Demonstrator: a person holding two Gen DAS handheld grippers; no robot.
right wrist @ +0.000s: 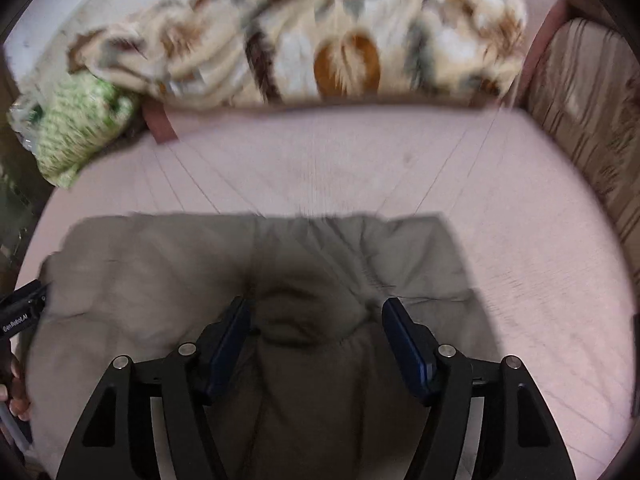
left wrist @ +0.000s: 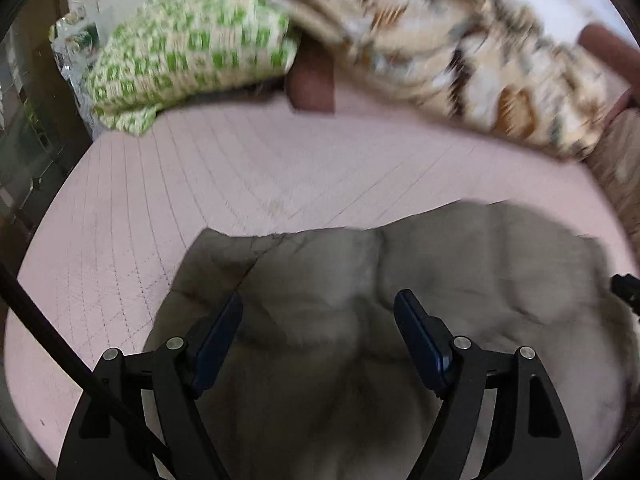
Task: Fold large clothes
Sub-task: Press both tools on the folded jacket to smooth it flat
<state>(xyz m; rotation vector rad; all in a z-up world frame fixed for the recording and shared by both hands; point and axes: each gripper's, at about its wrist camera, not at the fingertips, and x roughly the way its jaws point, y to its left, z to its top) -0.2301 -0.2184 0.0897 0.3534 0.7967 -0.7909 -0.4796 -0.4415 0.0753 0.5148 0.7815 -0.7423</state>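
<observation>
A grey-olive garment (left wrist: 360, 280) lies rumpled on a pink quilted bed sheet (left wrist: 240, 168). My left gripper (left wrist: 320, 304) is open, its fingers spread just above the garment's near part. In the right wrist view the same garment (right wrist: 160, 264) lies with its far edge fairly straight. My right gripper (right wrist: 316, 308) is open over a puckered fold of the cloth. Neither gripper holds anything. The other gripper shows at the left edge of the right wrist view (right wrist: 20, 312), with a hand below it. Both views are blurred by motion.
A green-and-white patterned pillow (left wrist: 188, 52) lies at the far left of the bed. A beige and brown fleece blanket (right wrist: 320, 40) is heaped along the far side. A striped brown cushion (right wrist: 592, 112) stands at the right. The pink sheet (right wrist: 400, 160) lies bare beyond the garment.
</observation>
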